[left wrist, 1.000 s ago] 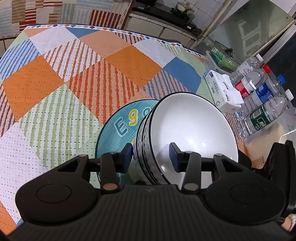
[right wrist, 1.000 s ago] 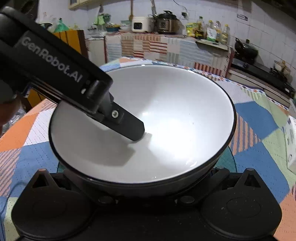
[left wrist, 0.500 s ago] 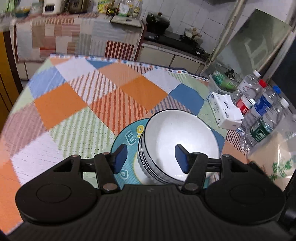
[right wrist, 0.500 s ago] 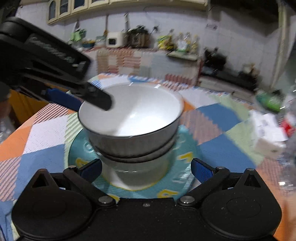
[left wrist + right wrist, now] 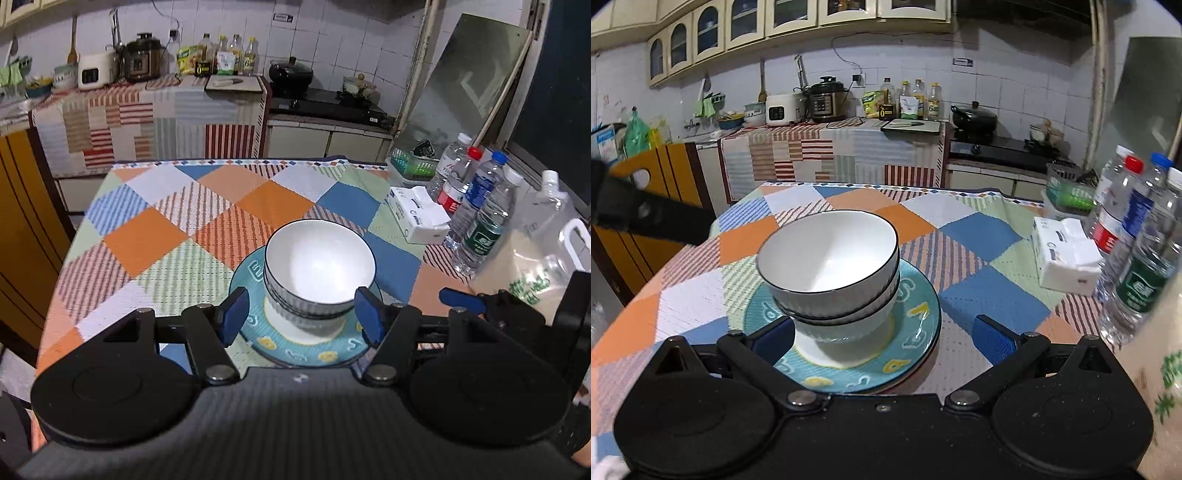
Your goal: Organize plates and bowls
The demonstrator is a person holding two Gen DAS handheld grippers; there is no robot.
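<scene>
Two white ribbed bowls with dark rims (image 5: 319, 273) sit nested, one in the other, on a teal plate with yellow and white letters (image 5: 258, 341). The stack also shows in the right wrist view (image 5: 831, 266) on the plate (image 5: 916, 325). My left gripper (image 5: 301, 319) is open and empty, raised above and behind the stack. My right gripper (image 5: 882, 339) is open and empty, just in front of the plate. The right gripper's fingers (image 5: 461, 299) show at the right in the left wrist view.
The checked tablecloth (image 5: 177, 229) covers the table. A tissue box (image 5: 417, 216), several water bottles (image 5: 480, 218), a large jug (image 5: 535, 266) and a green basket (image 5: 410, 166) stand along the right edge. A wooden chair (image 5: 665, 173) stands at the left.
My left gripper let go of the top bowl's rim and opened. Both grippers drew back and up from the stacked bowls, which stay on the plate.
</scene>
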